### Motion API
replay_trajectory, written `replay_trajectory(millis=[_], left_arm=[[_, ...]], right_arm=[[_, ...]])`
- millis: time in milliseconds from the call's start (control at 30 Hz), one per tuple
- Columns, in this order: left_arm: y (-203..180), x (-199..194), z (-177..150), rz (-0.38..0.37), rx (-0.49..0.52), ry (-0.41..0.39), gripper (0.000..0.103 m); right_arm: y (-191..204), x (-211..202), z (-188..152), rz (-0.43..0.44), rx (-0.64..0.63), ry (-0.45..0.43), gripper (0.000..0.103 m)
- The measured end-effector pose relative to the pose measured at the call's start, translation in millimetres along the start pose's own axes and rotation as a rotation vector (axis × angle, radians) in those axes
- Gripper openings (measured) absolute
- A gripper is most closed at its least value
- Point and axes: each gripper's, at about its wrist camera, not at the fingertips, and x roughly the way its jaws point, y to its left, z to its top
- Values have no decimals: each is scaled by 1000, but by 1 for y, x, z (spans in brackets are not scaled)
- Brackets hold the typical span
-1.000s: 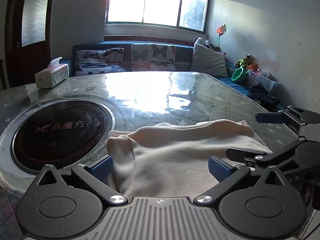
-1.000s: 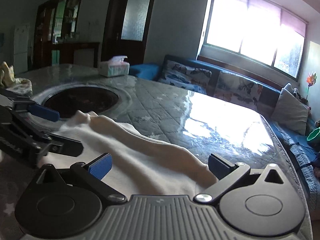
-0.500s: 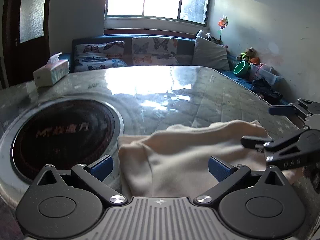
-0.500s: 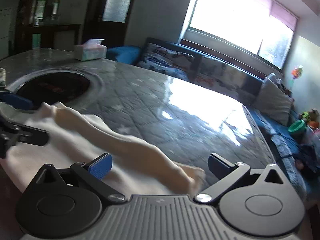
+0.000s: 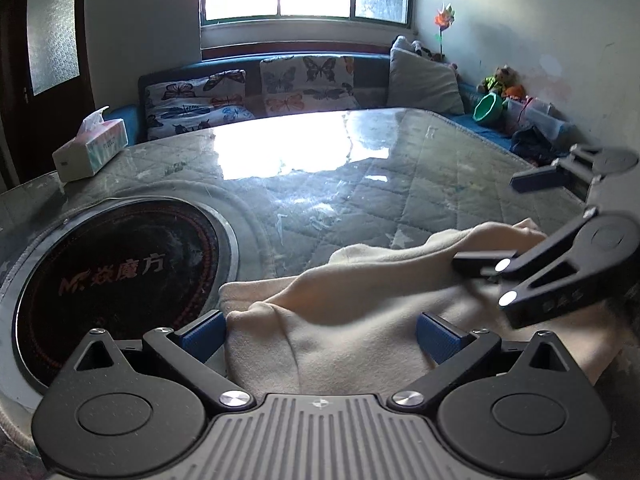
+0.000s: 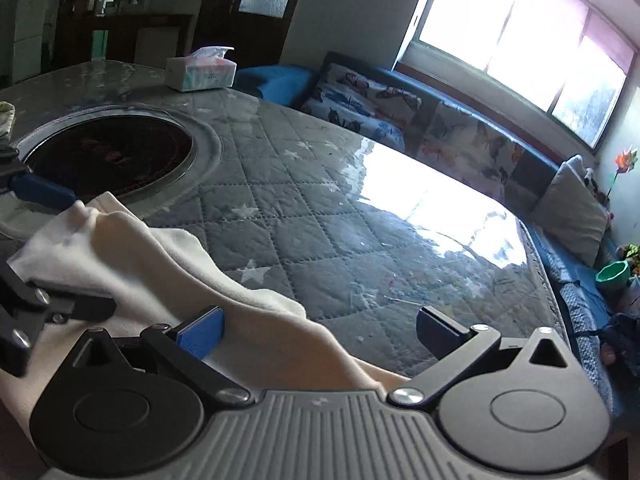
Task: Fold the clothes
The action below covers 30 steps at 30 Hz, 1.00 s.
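A cream cloth (image 5: 360, 320) lies rumpled on the near part of the quilted table (image 5: 360, 184), with a raised ridge along its far edge. In the left wrist view my left gripper (image 5: 320, 336) stands open, its blue pads either side of the cloth's near-left part. My right gripper (image 5: 486, 222) shows at the right, open over the cloth's right end. In the right wrist view the cloth (image 6: 180, 264) runs from the left under my open right gripper (image 6: 318, 330). The left gripper (image 6: 66, 250) is at the left edge, open over the cloth's corner.
A round black cooktop (image 5: 116, 280) is set into the table left of the cloth. A tissue box (image 5: 90, 150) stands at the far left corner. Beyond the table runs a sofa with butterfly cushions (image 5: 248, 92). A green bowl (image 5: 488, 106) and toys sit at the far right.
The cloth has bunched into a higher ridge and its left edge has drawn away from the cooktop. The right gripper has shifted up and to the right in the left wrist view. Both stay open.
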Motion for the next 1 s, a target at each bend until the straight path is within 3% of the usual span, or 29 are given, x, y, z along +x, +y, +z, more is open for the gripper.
replay_trajectory(millis=[100,267,467,700,1000], left_arm=[[0,1,1,4,7,5,103],[1,2,1,11,-1,13,103],[6,-1,3,8,-19,8,103],[21,-8,4,34,-58,-9,103],[29,-7,-6,42,-75,16,103]], right_arm=[[1,-3,9,56,-38,0,103],[12,17,22,61,-109,13,103],[6,29,31,101,-75,23,103],[16,24,45,228,-90,4,103],[28,49,54,263,-92,50,103]])
